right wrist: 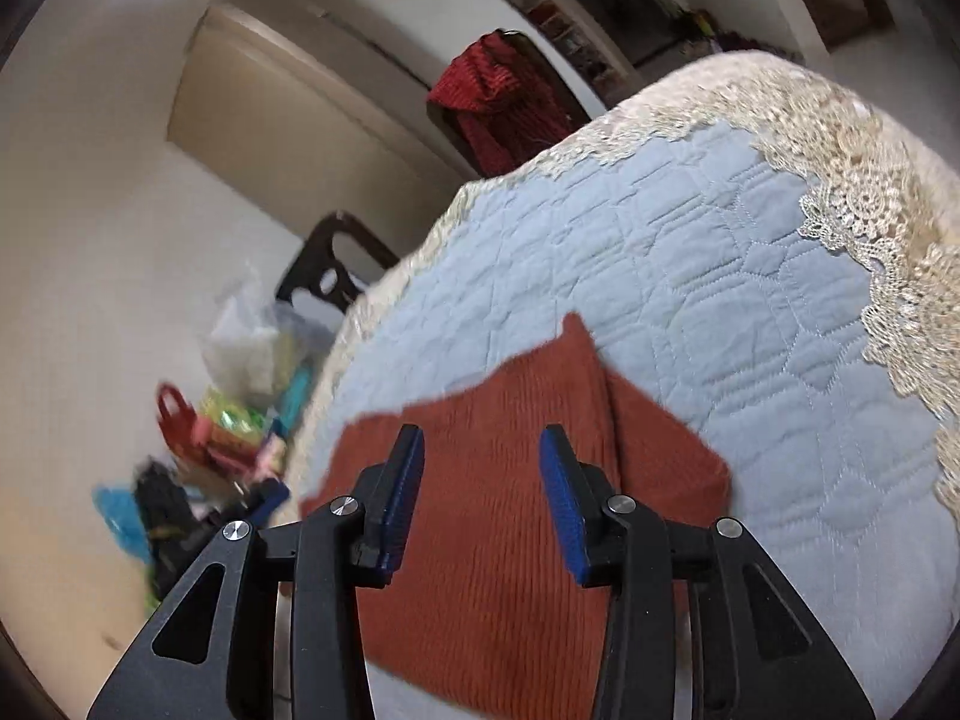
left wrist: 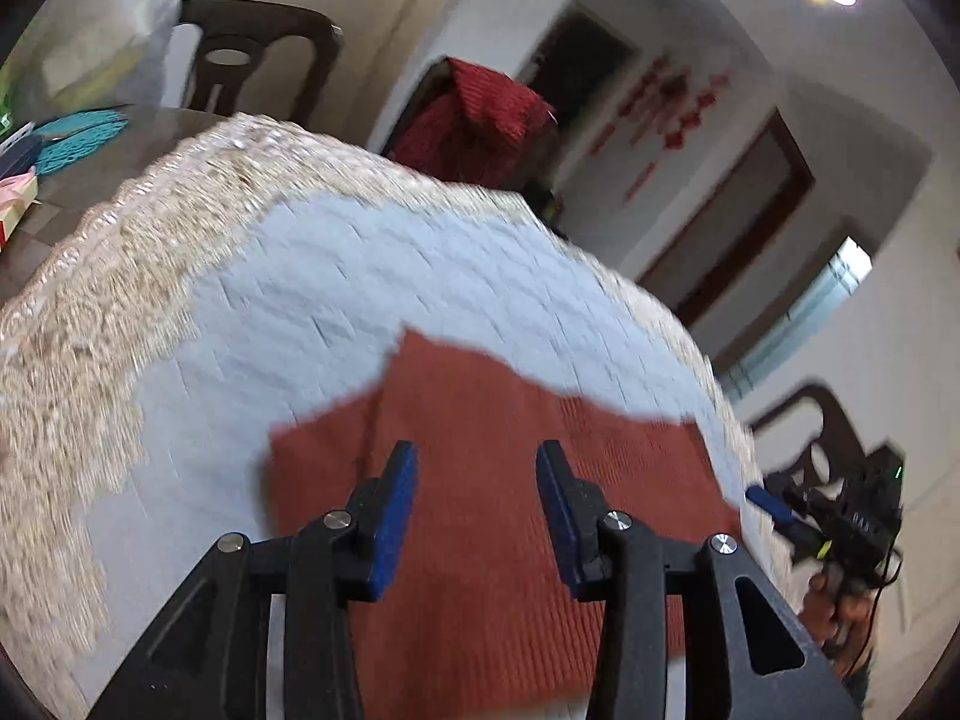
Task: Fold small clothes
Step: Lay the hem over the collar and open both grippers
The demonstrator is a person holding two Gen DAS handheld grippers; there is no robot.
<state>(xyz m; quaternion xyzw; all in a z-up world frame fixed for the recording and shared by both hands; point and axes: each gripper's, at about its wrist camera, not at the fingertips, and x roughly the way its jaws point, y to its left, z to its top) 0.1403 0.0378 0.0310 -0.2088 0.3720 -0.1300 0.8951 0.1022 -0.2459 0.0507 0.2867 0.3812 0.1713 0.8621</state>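
Observation:
A rust-red ribbed cloth (left wrist: 480, 450) lies flat and folded on the blue quilted table cover (left wrist: 360, 276). My left gripper (left wrist: 477, 456) is open and empty above its near part, with nothing between the blue pads. In the right wrist view the same cloth (right wrist: 498, 480) lies under my right gripper (right wrist: 483, 444), which is open and empty too. The right gripper also shows in the left wrist view (left wrist: 774, 507) at the table's right edge, held by a hand.
The cover has a cream lace border (left wrist: 90, 312) (right wrist: 888, 228). A dark chair with a red cloth (left wrist: 480, 120) (right wrist: 498, 96) stands behind the table. Teal mats (left wrist: 78, 132) lie at the far left. Bags (right wrist: 240, 396) sit on the floor beside another chair (right wrist: 330, 264).

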